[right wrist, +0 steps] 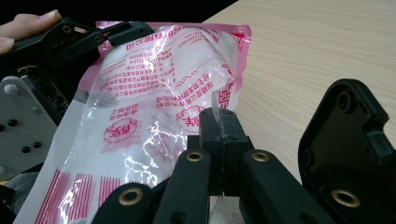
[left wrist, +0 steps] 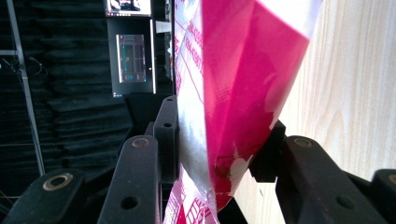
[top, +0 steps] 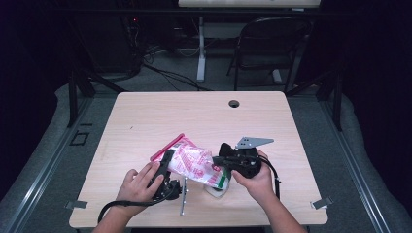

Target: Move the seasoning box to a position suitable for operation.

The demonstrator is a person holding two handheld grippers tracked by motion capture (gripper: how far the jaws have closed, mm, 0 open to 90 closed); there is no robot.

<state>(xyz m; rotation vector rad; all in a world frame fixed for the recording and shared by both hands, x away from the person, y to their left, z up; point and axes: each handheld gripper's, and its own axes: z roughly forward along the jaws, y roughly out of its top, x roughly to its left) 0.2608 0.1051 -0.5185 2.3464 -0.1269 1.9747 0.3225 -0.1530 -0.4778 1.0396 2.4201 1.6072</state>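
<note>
A pink and white plastic bag (top: 190, 162) with red print is held just above the wooden table (top: 194, 116), between both grippers. My left gripper (top: 164, 170) grips the bag's pink end (left wrist: 233, 84). Its jaws stand apart on either side of the bag, and the pads (left wrist: 168, 135) press on it. My right gripper (top: 217, 160) is shut on the bag's other end. In the right gripper view its jaws (right wrist: 219, 126) pinch a thin strip of clear film at the edge of the bag (right wrist: 154, 93). The left gripper (right wrist: 70, 42) shows beyond the bag.
A white and green piece (top: 218, 185) lies on the table under the bag's right end; I cannot tell whether it belongs to the bag. A cable hole (top: 234, 103) sits near the table's far edge. A dark chair (top: 272, 48) stands behind the table.
</note>
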